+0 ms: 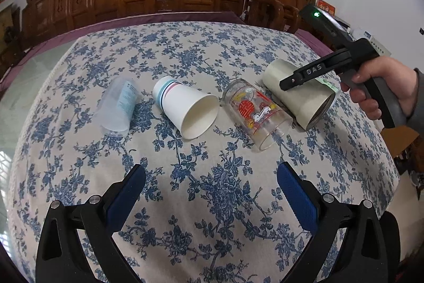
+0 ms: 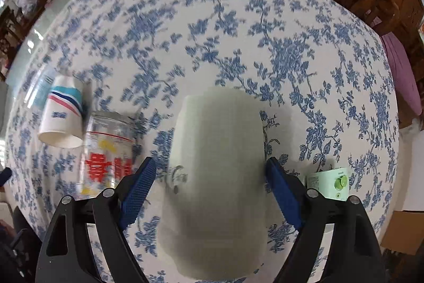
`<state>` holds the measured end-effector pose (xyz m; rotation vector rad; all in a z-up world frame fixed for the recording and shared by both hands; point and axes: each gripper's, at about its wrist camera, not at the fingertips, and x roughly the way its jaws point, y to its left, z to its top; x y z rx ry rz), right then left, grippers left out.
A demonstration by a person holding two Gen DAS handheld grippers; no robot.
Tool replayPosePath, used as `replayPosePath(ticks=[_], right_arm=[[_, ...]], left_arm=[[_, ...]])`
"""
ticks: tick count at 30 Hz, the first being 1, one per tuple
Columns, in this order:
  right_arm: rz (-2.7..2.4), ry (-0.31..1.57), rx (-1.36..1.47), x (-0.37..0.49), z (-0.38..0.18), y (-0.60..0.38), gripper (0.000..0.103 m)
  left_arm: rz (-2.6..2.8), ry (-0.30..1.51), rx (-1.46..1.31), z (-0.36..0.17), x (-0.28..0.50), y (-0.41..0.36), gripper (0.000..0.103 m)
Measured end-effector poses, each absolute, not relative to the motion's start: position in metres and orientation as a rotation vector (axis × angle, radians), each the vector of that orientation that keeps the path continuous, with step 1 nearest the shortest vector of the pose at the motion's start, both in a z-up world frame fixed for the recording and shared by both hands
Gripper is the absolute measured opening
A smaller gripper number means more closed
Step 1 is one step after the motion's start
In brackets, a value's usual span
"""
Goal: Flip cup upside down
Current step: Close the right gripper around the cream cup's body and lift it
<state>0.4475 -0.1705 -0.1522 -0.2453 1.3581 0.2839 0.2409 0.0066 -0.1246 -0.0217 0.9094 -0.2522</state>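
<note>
**Right gripper straddling the pale green cup, four cups lying in a row**

So there are four cups all on their sides on the blue-and-white floral tablecloth (image 1: 212, 203), lined up in a row. Left to right in the left wrist view: a clear plastic cup with a light blue label (image 1: 118, 108), a white paper cup with teal and red stripes (image 1: 185, 108), a clear glass tumbler with red and yellow print (image 1: 255, 113), and the pale green cylindrical cup with a dark rim (image 1: 299, 94) at the far right end, just beside the tumbler.

The right gripper (image 2: 210, 174) has its blue-padded fingers (image 2: 139, 190) spread wide on either side of the pale green cup. Pads sit just off the cup walls, can't tell for sure if either one touches, though that frame is blurry. The person's right hand (image 1: 381, 89) is on the handle.

The left gripper (image 1: 210, 187) hangs above bare cloth on the near side of the row, fingers released and wide apart, holding nothing.

A small light green box with a lime picture (image 2: 330, 182) sits near the right finger.
</note>
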Motion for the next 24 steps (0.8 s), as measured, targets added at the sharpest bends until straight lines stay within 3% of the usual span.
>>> replayPosePath(ticks=[3,9,17,24], right_arm=[[0.276,1.407,-0.251,0.450,-0.163,-0.170,0.080],[0.241,1.355,-0.233,0.429,-0.157,-0.179,0.079],[0.298,1.259,-0.132,0.343,-0.114,-0.187,0.079],[0.428,1.238,-0.103,0.274,-0.109,-0.154,0.079]], left_arm=[[-0.268,0.908,-0.018,-0.125,0.243,0.007,0.096],[-0.285,0.903,-0.005,-0.116,0.238,0.010,0.096],[-0.222,0.825,0.039,-0.077,0.201,0.009,0.096],[-0.169,0.803,0.012,-0.061,0.158,0.009,0.096]])
